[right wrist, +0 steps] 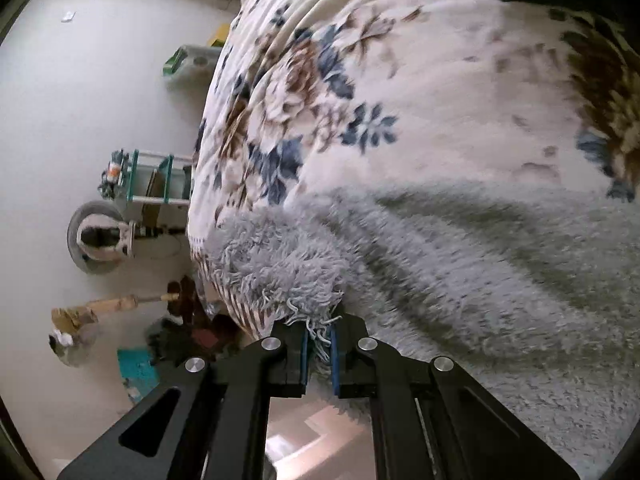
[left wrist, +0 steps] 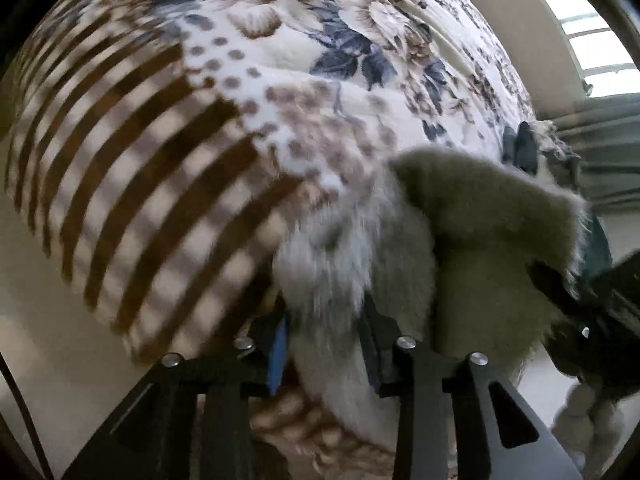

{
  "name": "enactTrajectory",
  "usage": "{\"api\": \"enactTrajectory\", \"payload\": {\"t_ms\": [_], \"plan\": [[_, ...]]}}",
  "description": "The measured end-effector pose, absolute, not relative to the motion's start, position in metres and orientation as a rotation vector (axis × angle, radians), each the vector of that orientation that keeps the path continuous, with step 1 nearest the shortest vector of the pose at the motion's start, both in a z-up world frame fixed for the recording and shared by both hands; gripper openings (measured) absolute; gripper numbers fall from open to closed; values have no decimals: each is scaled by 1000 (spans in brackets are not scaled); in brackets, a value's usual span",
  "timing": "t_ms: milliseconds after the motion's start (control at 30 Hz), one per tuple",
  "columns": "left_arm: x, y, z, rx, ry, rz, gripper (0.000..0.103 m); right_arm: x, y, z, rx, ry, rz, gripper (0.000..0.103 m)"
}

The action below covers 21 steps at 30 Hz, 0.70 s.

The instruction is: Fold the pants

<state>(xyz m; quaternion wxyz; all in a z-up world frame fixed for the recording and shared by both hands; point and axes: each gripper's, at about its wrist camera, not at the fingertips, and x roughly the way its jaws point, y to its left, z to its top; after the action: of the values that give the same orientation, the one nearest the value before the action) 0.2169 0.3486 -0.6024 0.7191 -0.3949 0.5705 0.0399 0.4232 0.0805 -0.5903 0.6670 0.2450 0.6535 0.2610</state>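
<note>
The pants are fluffy grey fleece [left wrist: 472, 240] and lie on a bed with a floral and striped blanket [left wrist: 280, 80]. My left gripper [left wrist: 324, 320] is shut on a thick bunch of the pants fabric, which bulges up between the fingers. In the right wrist view the grey pants [right wrist: 460, 260] spread across the blanket [right wrist: 400, 80]. My right gripper [right wrist: 319, 338] is shut on a shaggy edge of the pants near the bed's edge. The right gripper's black body [left wrist: 600, 312] shows at the right of the left wrist view.
The bed edge runs down the left of the right wrist view. Beyond it is pale floor [right wrist: 80, 80] with a small shelf cart [right wrist: 148, 180], a round grey cat bed [right wrist: 96, 236], a scratching post [right wrist: 112, 306] and scattered items. A window [left wrist: 592, 28] is at far right.
</note>
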Motion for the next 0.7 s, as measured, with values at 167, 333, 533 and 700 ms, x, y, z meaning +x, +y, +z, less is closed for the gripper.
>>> {"api": "enactTrajectory", "payload": {"t_ms": [167,333,533,700], "plan": [[194,323,-622,-957,1327,92,45,417,85,-596,531,1495,593,9],[201,303,-645,-1022,1311,105,27,415,83,-600,505,1502,568,9],[180,324,-649,-910,1355,180,11,417,75,-597,502,1494,552,9],[188,325,-631,-918,1348,129,15,410,87,-600,522,1507,580,9]]}}
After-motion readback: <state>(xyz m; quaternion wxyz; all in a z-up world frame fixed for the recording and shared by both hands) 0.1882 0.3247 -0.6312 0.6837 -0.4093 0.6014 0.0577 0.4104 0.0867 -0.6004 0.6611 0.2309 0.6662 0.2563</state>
